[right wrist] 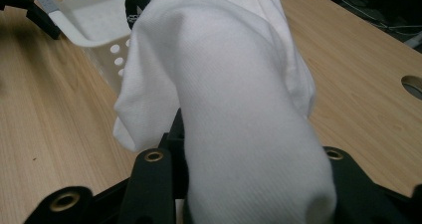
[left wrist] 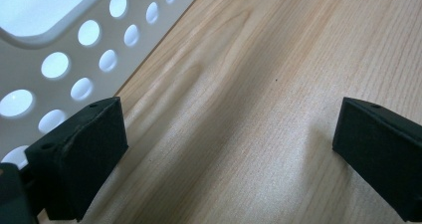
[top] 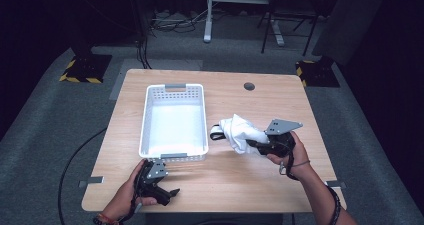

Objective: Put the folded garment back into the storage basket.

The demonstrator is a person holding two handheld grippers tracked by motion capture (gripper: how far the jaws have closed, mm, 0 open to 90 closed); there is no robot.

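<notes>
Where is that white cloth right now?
In the high view, the white cloth is gripped by the right tool, right of the white basket, over the table.

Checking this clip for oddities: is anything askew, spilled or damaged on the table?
Nothing stands out. The white basket sits flat and intact on the table, the right gripper is shut on a bunched white cloth beside it, and the left gripper is open over bare wood.

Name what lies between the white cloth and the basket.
Bare wooden table lies between the cloth and the basket; the high view shows this gap. A black strap sticks out from the cloth toward it.
</notes>
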